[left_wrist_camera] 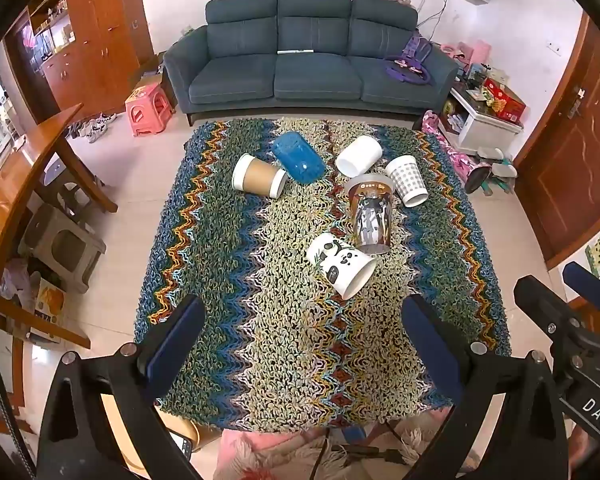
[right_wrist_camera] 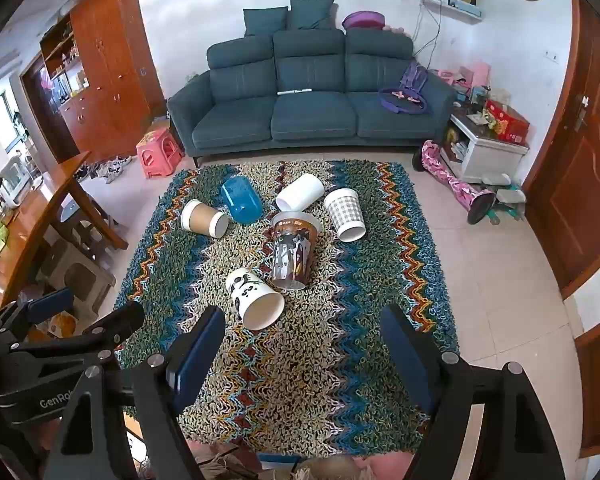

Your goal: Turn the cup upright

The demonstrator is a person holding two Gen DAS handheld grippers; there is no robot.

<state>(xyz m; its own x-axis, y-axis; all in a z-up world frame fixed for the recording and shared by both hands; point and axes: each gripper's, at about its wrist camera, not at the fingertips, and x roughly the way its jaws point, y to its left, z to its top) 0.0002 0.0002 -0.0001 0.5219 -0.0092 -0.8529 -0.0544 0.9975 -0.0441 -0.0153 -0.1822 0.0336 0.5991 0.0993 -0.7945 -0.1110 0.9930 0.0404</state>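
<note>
Several cups lie on their sides on a zigzag woven cloth (left_wrist_camera: pixel 284 340): a panda cup (left_wrist_camera: pixel 340 265) nearest, a tall clear printed cup (left_wrist_camera: pixel 371 216), a brown paper cup (left_wrist_camera: pixel 259 177), a blue cup (left_wrist_camera: pixel 298 157), a white cup (left_wrist_camera: pixel 358 156) and a checked cup (left_wrist_camera: pixel 407 180). My left gripper (left_wrist_camera: pixel 304 344) is open and empty, above the cloth's near part. My right gripper (right_wrist_camera: pixel 304 344) is open and empty, just short of the panda cup (right_wrist_camera: pixel 254 298). The other cups show in the right wrist view too, such as the clear cup (right_wrist_camera: pixel 293 252).
A teal sofa (left_wrist_camera: pixel 312 60) stands behind the cloth. A pink stool (left_wrist_camera: pixel 148 108) and wooden table (left_wrist_camera: pixel 28 168) are at the left. A white cabinet (left_wrist_camera: pixel 484 120) and pink scooter (left_wrist_camera: pixel 456 156) are at the right. The right gripper's body (left_wrist_camera: pixel 572 320) shows at my left view's edge.
</note>
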